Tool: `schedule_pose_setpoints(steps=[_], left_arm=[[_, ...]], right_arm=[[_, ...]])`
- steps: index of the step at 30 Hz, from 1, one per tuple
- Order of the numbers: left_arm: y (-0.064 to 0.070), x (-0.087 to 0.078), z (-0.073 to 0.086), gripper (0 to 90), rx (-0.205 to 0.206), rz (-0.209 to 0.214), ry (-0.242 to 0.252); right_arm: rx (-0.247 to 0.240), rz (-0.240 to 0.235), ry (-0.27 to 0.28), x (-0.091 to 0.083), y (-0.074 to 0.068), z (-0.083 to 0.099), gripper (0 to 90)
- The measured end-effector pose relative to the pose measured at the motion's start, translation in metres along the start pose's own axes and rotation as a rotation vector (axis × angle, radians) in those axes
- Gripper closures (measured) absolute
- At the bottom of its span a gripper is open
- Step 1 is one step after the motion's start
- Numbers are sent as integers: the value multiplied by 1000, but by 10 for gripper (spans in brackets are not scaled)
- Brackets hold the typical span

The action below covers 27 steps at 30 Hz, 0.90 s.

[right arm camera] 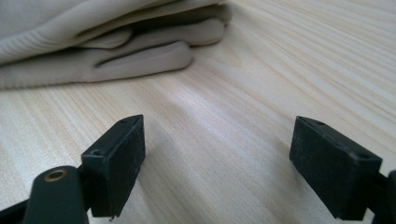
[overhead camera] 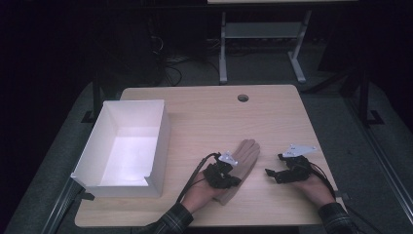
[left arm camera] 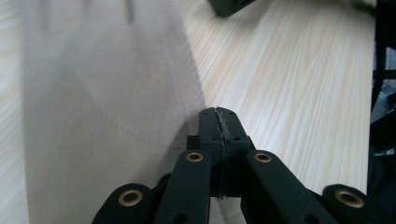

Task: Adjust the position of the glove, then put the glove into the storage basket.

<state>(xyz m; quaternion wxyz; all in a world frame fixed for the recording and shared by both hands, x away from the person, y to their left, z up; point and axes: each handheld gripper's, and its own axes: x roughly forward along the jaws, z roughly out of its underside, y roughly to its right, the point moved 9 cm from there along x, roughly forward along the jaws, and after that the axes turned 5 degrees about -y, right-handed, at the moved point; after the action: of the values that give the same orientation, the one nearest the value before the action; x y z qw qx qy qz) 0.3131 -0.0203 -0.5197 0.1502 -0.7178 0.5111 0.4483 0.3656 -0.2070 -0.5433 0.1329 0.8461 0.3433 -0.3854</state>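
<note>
- A tan glove (overhead camera: 242,163) lies flat on the worktop (overhead camera: 204,117), near the front edge and a bit right of the middle. Its fingers point to the far side.
- The left hand-held gripper (overhead camera: 229,181) rests on the near part of the glove. In the left gripper view its jaws are pressed tight together at the glove's (left arm camera: 102,107) right edge, right where cloth meets wood. I cannot tell if any cloth is pinched between them.
- The right hand-held gripper (overhead camera: 271,173) sits low over the bare wood, just right of the glove and not touching it. In the right gripper view its jaws stand wide apart with nothing between them, and the glove's (right arm camera: 116,42) fingers lie ahead of them.
- A white box (overhead camera: 97,146) stands at the left side of the worktop, well apart from the glove.
</note>
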Motion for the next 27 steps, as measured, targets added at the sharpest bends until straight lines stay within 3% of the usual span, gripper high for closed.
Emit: schedule_pose_setpoints(steps=[9, 11, 13, 17, 22, 27], left_arm=[[-20, -29, 26, 893, -7, -70, -10], [-21, -37, 25, 851, -9, -71, 12], [-23, -44, 19, 800, 15, -77, 27], [-28, -53, 3, 618, 51, -91, 64], [-43, -40, -8, 351, 83, -114, 36], [-52, -23, -10, 189, 112, -100, -3]], right_arm=[[1, -1, -1, 0, 0, 0, 171], [-1, -1, -1, 0, 0, 0, 170], [-1, -1, -1, 0, 0, 0, 170], [0, -1, -2, 0, 0, 0, 169], [0, 0, -3, 0, 0, 0, 168], [0, -1, -3, 0, 0, 0, 168]])
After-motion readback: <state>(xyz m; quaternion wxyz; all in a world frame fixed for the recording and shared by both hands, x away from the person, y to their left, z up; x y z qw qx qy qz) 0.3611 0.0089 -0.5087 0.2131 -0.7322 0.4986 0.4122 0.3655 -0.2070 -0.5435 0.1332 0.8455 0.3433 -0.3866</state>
